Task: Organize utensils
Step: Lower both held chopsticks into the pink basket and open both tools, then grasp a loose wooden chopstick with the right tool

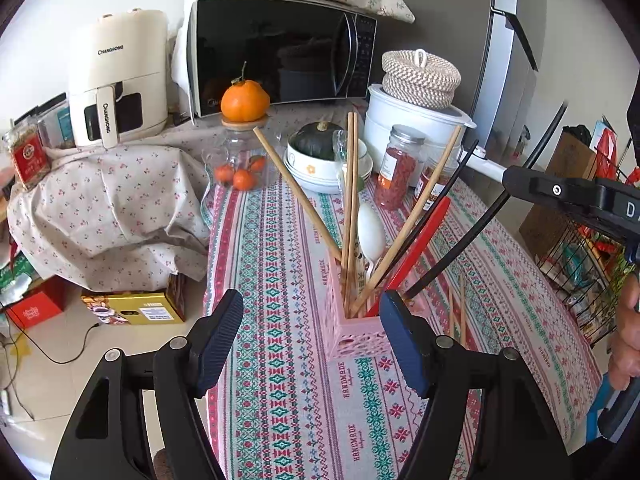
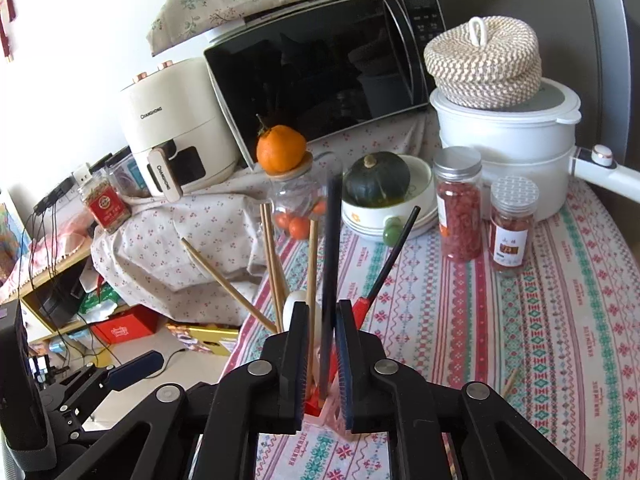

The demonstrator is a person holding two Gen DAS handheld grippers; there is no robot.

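Right gripper (image 2: 323,364) has its jaws nearly pressed together, pinching a black chopstick (image 2: 331,264) that stands about upright between the blue pads (image 2: 345,364), its lower end going down into the pink holder (image 2: 329,420) right under the gripper. Left gripper (image 1: 311,344) is just hanging there with its jaws spread wide and nothing in them, sitting low in front of the same pink holder (image 1: 356,336), one pad on either side of it in that view but I can't tell if it's touching. The holder stands on the table (image 1: 280,400), which has a striped patterned cloth, near its front edge. Sticking out of it and fanning in all directions: several wooden chopsticks (image 1: 350,208), a white spoon (image 1: 370,232), a red utensil handle (image 1: 416,248) and another black chopstick (image 2: 394,252) leaning right. A couple more wooden chopsticks (image 1: 460,312) lie flat on the cloth just right of the holder. Further back there's a glass jar (image 1: 242,160) with small oranges inside and a big orange (image 1: 245,100) on its lid, a green squash (image 1: 320,140) in stacked bowls, two jars of red stuff (image 2: 460,208), a white pot (image 2: 508,136) with a woven basket (image 2: 484,60) on top, plus a microwave (image 1: 280,48) and an air fryer (image 1: 120,80). A hand (image 1: 628,340) shows at the right edge of the left view.
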